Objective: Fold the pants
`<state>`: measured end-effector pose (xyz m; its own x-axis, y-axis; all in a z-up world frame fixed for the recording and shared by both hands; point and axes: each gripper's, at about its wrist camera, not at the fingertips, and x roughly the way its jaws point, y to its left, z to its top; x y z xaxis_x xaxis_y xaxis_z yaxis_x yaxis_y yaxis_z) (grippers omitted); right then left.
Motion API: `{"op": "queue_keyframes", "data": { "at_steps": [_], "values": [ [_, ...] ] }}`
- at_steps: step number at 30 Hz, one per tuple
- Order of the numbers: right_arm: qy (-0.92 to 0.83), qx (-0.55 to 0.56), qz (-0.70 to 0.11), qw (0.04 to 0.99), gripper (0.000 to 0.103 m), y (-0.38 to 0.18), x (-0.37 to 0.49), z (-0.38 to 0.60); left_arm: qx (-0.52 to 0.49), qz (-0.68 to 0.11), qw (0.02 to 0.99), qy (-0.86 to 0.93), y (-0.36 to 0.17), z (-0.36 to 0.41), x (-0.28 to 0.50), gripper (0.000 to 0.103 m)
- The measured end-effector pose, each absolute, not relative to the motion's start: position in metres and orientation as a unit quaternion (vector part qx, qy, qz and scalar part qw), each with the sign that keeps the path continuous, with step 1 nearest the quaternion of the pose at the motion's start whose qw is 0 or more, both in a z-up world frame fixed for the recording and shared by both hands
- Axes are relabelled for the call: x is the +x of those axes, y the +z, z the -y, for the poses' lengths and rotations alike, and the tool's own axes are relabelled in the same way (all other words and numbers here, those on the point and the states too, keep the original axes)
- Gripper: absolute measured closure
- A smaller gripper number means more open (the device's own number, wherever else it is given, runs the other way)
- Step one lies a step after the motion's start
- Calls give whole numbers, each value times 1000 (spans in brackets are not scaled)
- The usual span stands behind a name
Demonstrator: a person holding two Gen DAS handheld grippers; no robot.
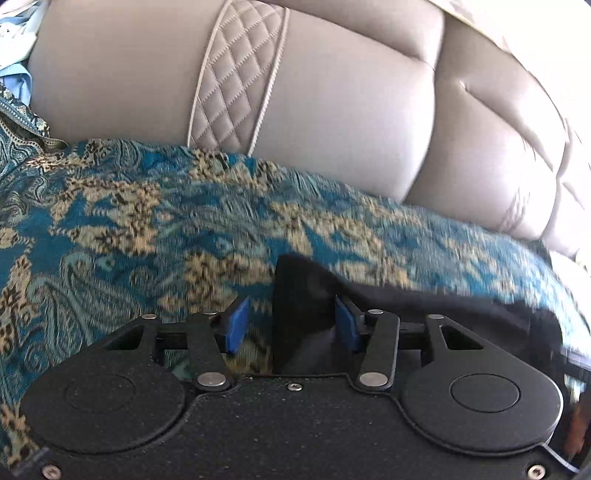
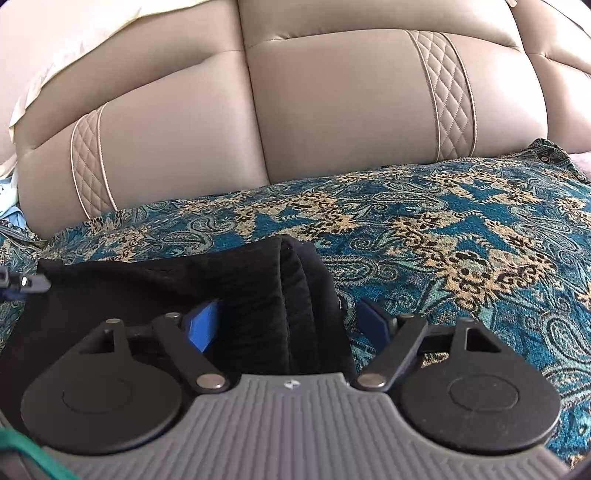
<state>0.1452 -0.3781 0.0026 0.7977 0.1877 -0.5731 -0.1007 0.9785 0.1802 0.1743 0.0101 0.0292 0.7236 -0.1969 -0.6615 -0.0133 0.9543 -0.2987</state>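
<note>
The black pants (image 2: 129,280) lie on a teal and gold patterned cover (image 2: 480,240). In the right wrist view a thick folded edge of them rises between the blue pads of my right gripper (image 2: 290,325). Its jaws stand wide; the left pad is against the cloth and the right pad is clear of it. In the left wrist view a corner of the pants (image 1: 303,295) stands between the pads of my left gripper (image 1: 291,326). The patterned cover (image 1: 147,221) shows in the gap beside the left pad, so the jaws do not pinch. The left gripper's tip (image 2: 22,284) shows at the pants' far left edge.
A beige leather sofa back (image 2: 332,110) with quilted stripes rises just behind the cover, also filling the left wrist view as the sofa back (image 1: 332,110). A light blue garment (image 1: 14,81) lies at the far left. A cream cloth (image 2: 92,29) drapes over the sofa top.
</note>
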Motion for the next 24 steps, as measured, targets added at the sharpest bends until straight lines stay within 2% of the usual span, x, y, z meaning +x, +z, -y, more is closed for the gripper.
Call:
{"op": "queue_keyframes", "data": {
  "at_steps": [15, 24],
  "values": [
    [73, 72, -295, 950, 21, 1, 141, 378, -104, -377, 921, 0, 20, 0, 195, 50],
    [75, 73, -290, 951, 21, 1, 138, 376, -81, -396, 914, -46, 42, -2, 161, 48]
  ]
}}
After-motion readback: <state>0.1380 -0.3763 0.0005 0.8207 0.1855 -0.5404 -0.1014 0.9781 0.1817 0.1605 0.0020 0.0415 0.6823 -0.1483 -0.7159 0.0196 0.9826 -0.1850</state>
